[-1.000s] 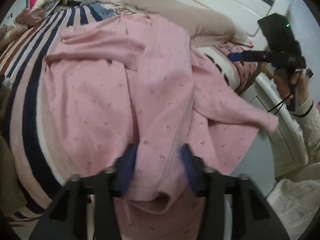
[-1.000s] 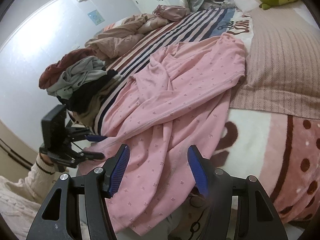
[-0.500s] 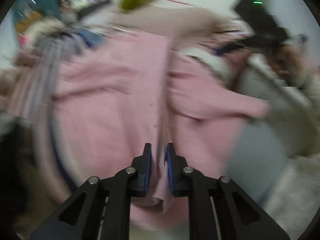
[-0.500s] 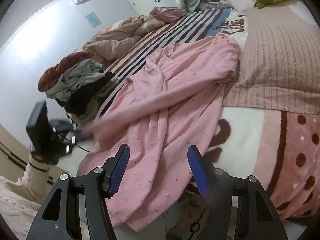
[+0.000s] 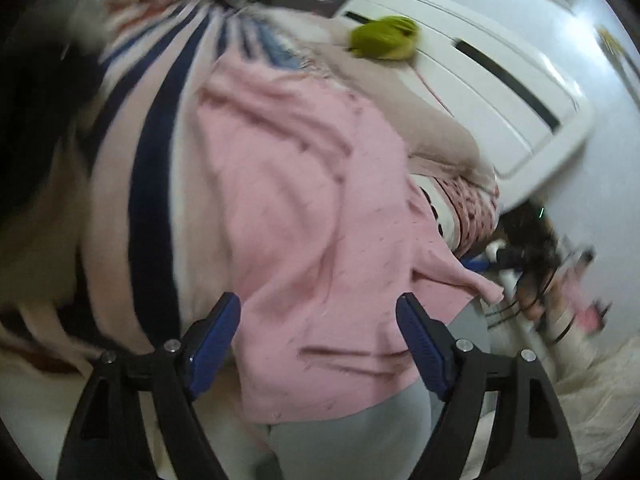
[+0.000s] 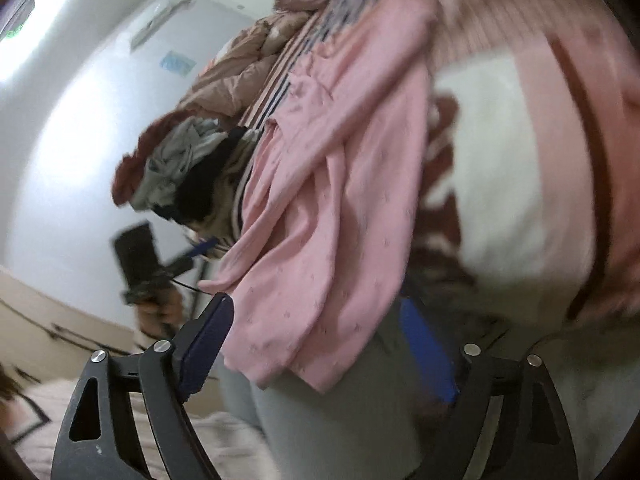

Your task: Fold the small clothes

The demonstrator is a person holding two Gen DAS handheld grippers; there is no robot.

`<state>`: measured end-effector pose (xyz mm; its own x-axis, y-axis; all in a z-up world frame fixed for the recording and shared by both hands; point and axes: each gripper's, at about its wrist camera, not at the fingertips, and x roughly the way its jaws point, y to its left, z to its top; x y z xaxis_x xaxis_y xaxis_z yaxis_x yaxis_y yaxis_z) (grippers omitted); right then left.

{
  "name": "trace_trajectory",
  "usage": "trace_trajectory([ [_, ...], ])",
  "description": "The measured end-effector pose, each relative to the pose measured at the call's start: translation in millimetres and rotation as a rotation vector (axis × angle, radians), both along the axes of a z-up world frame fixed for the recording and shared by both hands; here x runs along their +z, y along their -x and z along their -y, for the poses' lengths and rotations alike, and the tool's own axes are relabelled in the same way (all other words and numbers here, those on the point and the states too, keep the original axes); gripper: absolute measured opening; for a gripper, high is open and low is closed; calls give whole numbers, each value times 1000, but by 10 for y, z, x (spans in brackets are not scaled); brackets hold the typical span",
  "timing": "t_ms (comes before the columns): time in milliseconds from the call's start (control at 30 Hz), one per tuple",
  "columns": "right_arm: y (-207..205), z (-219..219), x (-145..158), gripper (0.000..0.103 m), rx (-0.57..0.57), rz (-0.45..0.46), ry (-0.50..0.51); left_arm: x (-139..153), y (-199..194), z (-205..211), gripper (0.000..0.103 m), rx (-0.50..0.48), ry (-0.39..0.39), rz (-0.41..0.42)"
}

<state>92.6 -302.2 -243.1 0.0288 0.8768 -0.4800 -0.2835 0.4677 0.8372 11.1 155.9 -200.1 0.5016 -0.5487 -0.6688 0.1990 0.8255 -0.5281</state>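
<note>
- left wrist view: the left gripper (image 5: 318,344) has its jaws opening, blue pads spread wide with nothing pressed between them. the hem of the pink garment (image 5: 304,240) lies in the gap but is not pinched.
- the garment sprawls crumpled across the striped blanket (image 5: 152,200), its lower edge hanging off the bed's near side and a sleeve tip (image 5: 486,290) drooping off to the right.
- risk here: most of the overhang has nothing holding it, so the cloth could slide off the edge. a grab now may also catch only one layer of the wrinkled hem and drag the rest into a worse bunch.
- the picture is smeared with motion, so where the pads would land is hard to judge.
- right wrist view: the right gripper (image 6: 320,346) is likewise opening, gripping nothing. the garment's hanging edge (image 6: 304,320) sits between and above its pads.
- the left gripper (image 6: 176,260) appears further left, just beside a heap of other clothes (image 6: 180,168).
- risk: the garment's creases run on toward that heap, so a careless tug could pull it into the heap. the sleeve is folded under itself and could be trapped inside a fold if not smoothed first.
</note>
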Motion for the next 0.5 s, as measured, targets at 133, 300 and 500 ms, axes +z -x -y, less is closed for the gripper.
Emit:
trace_trajectory([
  [133,31,-102,-283,86,-5,-95,-51,-299,14,-48,77,39,55,-68],
  [300,26,-260,-344,86,-1,-99,-116,-583,38,-231,77,94,194,-107],
  [500,-38,-449,-236,84,23,-44,-129,-751,5,-184,77,112,327,-134],
])
